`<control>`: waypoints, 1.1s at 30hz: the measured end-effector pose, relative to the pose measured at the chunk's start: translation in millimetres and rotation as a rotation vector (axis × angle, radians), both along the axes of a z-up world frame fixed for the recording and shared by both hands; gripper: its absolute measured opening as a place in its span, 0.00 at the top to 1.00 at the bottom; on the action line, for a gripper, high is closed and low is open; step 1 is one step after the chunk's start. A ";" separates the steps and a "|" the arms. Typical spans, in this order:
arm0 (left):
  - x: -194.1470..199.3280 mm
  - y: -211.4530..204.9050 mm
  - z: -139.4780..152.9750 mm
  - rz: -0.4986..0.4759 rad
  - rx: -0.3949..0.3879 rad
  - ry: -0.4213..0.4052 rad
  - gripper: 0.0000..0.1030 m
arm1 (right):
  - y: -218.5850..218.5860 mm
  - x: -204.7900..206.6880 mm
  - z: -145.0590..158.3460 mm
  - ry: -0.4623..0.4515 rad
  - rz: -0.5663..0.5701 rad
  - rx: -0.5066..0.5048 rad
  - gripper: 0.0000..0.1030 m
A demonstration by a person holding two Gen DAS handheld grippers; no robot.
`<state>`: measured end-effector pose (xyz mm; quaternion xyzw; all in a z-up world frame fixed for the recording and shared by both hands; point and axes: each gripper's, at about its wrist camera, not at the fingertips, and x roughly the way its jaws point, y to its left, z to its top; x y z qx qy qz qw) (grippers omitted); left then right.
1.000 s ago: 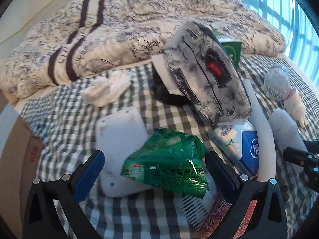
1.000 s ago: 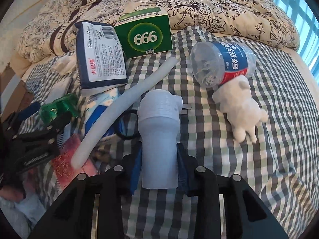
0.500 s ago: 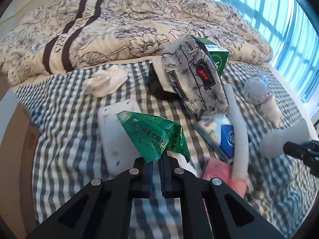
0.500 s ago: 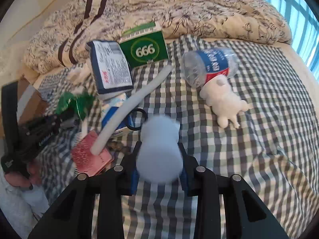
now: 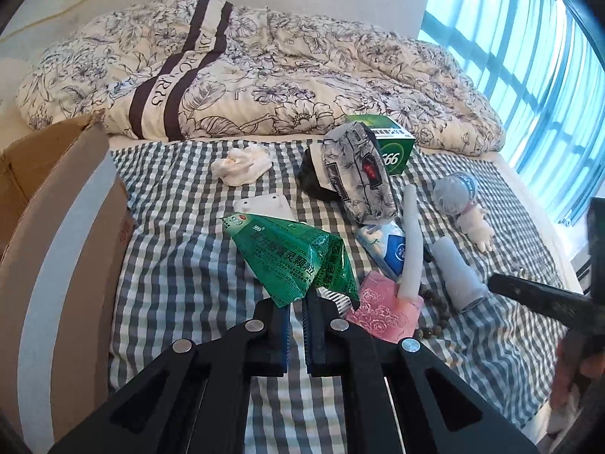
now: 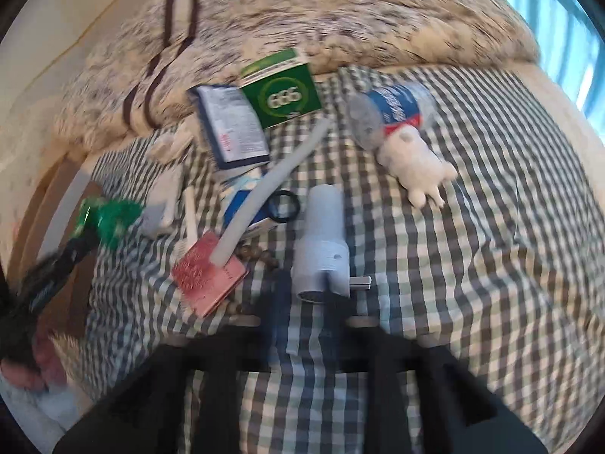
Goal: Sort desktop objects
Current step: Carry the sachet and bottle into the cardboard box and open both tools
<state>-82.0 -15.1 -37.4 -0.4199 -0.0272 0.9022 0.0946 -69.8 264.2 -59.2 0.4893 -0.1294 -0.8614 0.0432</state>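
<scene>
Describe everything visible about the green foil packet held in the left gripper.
The green foil packet is a shiny, crinkled sachet with white Chinese print and a "999" mark near its upper left corner. The left gripper is shut on its lower edge, holding it lifted above the checked bedspread, fanned upward and creased down the middle. Behind it lies a white flat plastic piece. In the blurred right wrist view it appears as a green smear beside the cardboard box.

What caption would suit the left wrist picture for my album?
Left gripper lifts a green sachet above a checked bedsheet strewn with clutter, beside a cardboard box.
</scene>
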 end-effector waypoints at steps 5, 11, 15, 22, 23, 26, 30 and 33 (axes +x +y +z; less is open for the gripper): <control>7.1 -4.5 2.1 0.014 -0.003 0.010 0.95 | -4.4 -31.6 -14.2 -0.029 0.002 0.038 0.46; 8.6 -6.1 1.2 0.017 -0.001 0.009 0.95 | -13.5 -68.3 -53.5 -0.125 0.016 0.106 0.58; 11.5 -9.1 7.5 0.020 0.010 0.019 0.95 | -19.1 -66.3 -53.8 -0.110 0.038 0.144 0.58; 28.1 -13.6 40.3 0.015 0.022 0.076 0.95 | -20.1 -34.4 -11.9 -0.034 0.028 0.059 0.58; 29.6 -14.6 45.6 0.015 0.025 0.084 0.95 | -22.2 -30.6 -1.6 -0.019 0.033 0.055 0.58; 33.6 -21.3 65.1 0.029 0.035 0.112 0.95 | -35.5 -21.1 35.6 0.040 0.058 0.053 0.58; 43.4 -43.1 96.0 0.066 0.055 0.156 0.95 | -66.0 -3.6 88.7 0.104 0.144 -0.007 0.58; 56.2 -68.7 120.7 0.096 0.064 0.206 0.95 | -106.4 7.1 120.6 0.154 0.226 -0.005 0.58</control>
